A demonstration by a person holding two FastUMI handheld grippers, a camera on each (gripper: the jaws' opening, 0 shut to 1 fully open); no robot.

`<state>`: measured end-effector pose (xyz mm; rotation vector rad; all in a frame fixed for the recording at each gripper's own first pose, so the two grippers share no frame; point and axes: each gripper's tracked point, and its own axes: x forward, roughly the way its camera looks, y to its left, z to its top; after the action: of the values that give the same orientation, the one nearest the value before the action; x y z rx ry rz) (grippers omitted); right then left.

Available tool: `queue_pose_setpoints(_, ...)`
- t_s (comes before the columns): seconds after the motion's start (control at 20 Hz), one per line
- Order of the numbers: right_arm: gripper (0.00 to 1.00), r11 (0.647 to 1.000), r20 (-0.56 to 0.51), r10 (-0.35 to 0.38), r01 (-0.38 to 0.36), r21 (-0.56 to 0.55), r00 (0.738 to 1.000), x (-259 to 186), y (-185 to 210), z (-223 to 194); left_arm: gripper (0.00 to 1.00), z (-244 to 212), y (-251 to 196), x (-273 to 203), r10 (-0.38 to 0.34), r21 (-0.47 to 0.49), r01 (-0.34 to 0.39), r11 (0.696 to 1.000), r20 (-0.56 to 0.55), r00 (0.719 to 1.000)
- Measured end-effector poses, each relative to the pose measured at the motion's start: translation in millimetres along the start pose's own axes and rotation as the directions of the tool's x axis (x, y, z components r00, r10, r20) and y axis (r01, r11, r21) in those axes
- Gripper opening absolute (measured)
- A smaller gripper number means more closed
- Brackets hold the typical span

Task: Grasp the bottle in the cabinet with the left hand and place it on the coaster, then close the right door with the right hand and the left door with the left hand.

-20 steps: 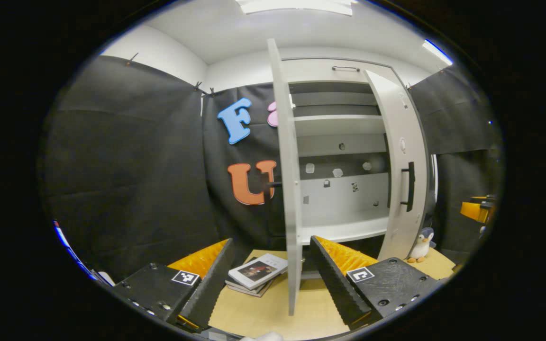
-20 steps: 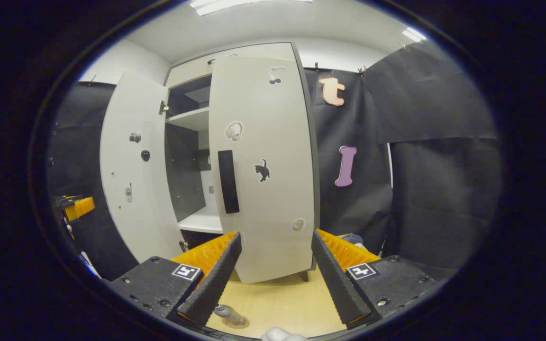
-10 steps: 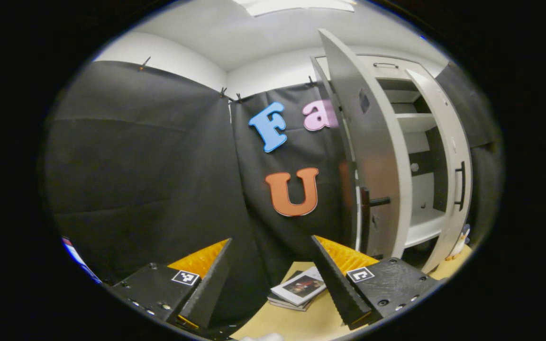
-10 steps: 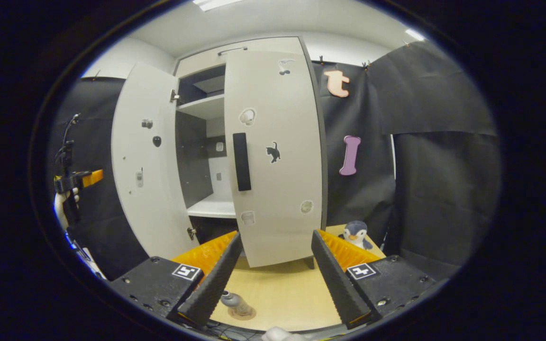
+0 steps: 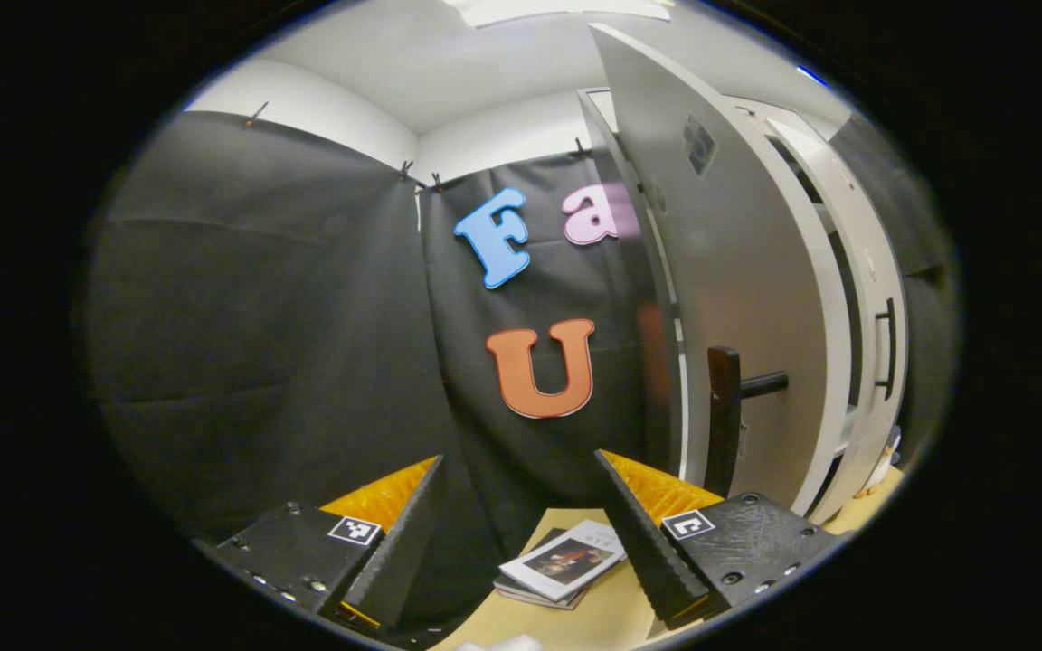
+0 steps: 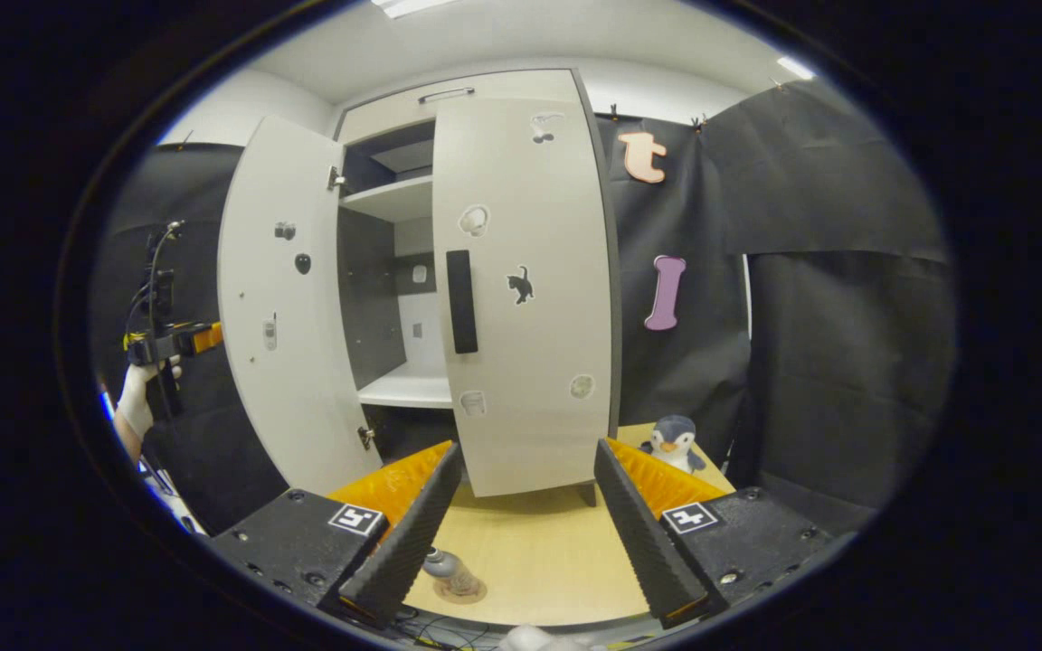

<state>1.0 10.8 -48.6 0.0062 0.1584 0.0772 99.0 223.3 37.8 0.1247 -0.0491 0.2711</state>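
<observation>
Black cloth backs the cabinet (image 6: 449, 271), whose left door (image 5: 738, 289) stands ajar at frame right. Left claw (image 5: 521, 533) and right claw (image 6: 521, 524) gape wide, holding nothing. Low in the right gripper view, the bottle (image 6: 445, 570) sits on its coaster (image 6: 465, 592) on the desk (image 6: 539, 551).

The left door (image 5: 738, 271) looks smooth and faintly glossy; the table (image 6: 530, 561) is pale matt wood; the penguin toy (image 6: 673, 443) plush.
</observation>
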Motion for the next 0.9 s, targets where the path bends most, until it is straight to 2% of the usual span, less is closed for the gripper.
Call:
queue_pose_setpoints(0.1,0.97,1.0,0.005,-0.002,0.002,-0.009,1.0,-2,-1,3,0.97,-2,-14,3,-0.029,-0.004,0.029,1.0,0.0,1.0)
queue_pose_setpoints(0.2,0.98,1.0,0.007,-0.002,0.002,-0.012,1.0,-2,-1,4,0.96,-1,-12,3,-0.021,0.005,0.021,1.0,0.007,1.0)
queue_pose_setpoints(0.25,0.98,1.0,0.008,-0.001,0.001,-0.011,1.0,-2,-1,4,0.87,-1,-11,3,-0.022,0.001,0.022,1.0,0.009,1.0)
queue_pose_setpoints(0.35,0.98,1.0,0.004,0.003,-0.003,-0.005,1.0,-1,-2,4,0.94,-4,-15,3,-0.034,-0.023,0.034,0.999,0.004,0.999)
queue_pose_setpoints(0.4,0.98,1.0,0.002,0.004,-0.004,-0.004,1.0,-1,-2,4,0.9,-4,-17,3,-0.04,-0.031,0.04,0.999,0.0,0.999)
queue_pose_setpoints(0.7,0.98,1.0,0.006,-0.002,0.002,-0.004,1.0,-1,-9,7,0.89,0,-22,1,-0.038,-0.008,0.038,0.999,0.002,0.999)
queue_pose_setpoints(0.75,0.97,1.0,0.005,-0.002,0.002,-0.003,1.0,-1,-10,7,0.86,0,-25,1,-0.044,-0.011,0.044,0.999,0.0,0.999)
queue_pose_setpoints(0.8,0.97,1.0,0.005,0.0,0.0,0.0,1.0,-2,-10,8,0.89,0,-27,0,-0.048,-0.014,0.048,0.999,-0.001,0.999)
queue_pose_setpoints(0.9,0.98,1.0,0.008,0.0,0.0,-0.001,1.0,-3,-10,9,0.89,1,-31,-3,-0.048,-0.008,0.048,0.999,-0.001,0.999)
